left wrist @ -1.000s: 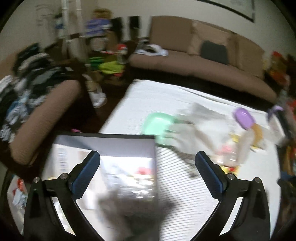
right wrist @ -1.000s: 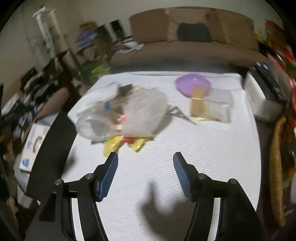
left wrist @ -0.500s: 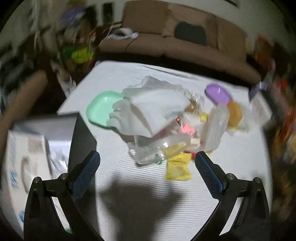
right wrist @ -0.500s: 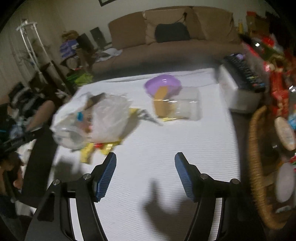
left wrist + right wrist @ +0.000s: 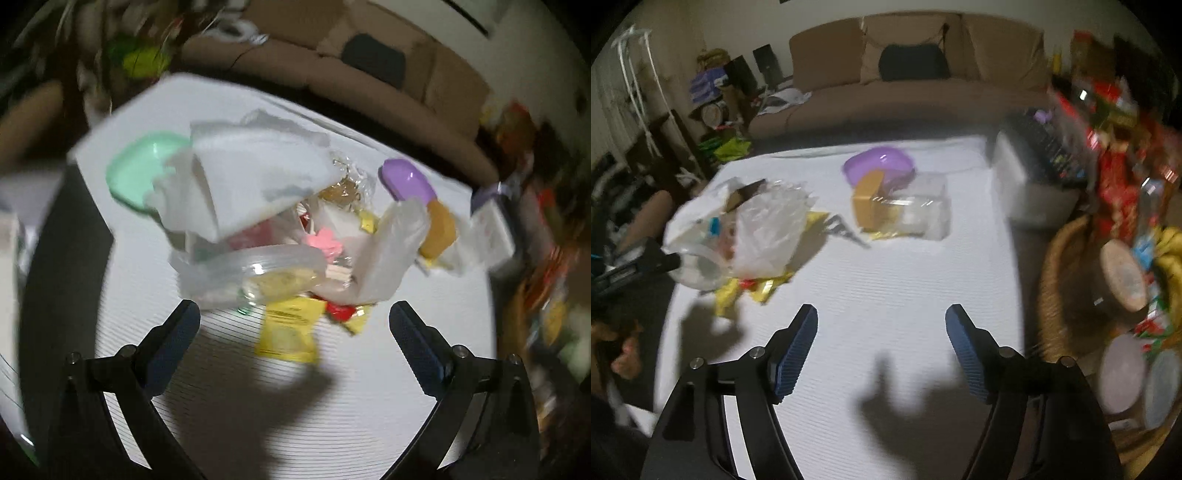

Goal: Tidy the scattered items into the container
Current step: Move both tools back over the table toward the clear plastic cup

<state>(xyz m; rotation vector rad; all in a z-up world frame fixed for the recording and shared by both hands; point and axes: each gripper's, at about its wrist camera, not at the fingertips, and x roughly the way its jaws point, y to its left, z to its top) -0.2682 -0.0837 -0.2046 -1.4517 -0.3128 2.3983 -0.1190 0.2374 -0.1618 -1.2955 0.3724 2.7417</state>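
A heap of litter lies on the white table (image 5: 258, 424): white plastic bags (image 5: 255, 177), a clear tub (image 5: 255, 269), yellow packets (image 5: 288, 332), a pink piece (image 5: 323, 240). A green lid (image 5: 144, 166) and a purple bowl (image 5: 406, 181) flank it. My left gripper (image 5: 293, 328) is open, just short of the yellow packet. My right gripper (image 5: 881, 343) is open and empty over bare table; the bag heap (image 5: 757, 229), the purple bowl (image 5: 879, 166) and a clear container with an orange lid (image 5: 905, 210) lie ahead.
A white box (image 5: 1030, 177) stands at the table's right edge. A wicker basket (image 5: 1060, 295) with snacks sits to the right. A brown sofa (image 5: 905, 85) is behind. The left gripper's arm (image 5: 631, 266) shows at the left edge.
The left gripper has swung right from the box at the table's edge and closed in on the heap. The right gripper has drifted right and back. Both stay open.
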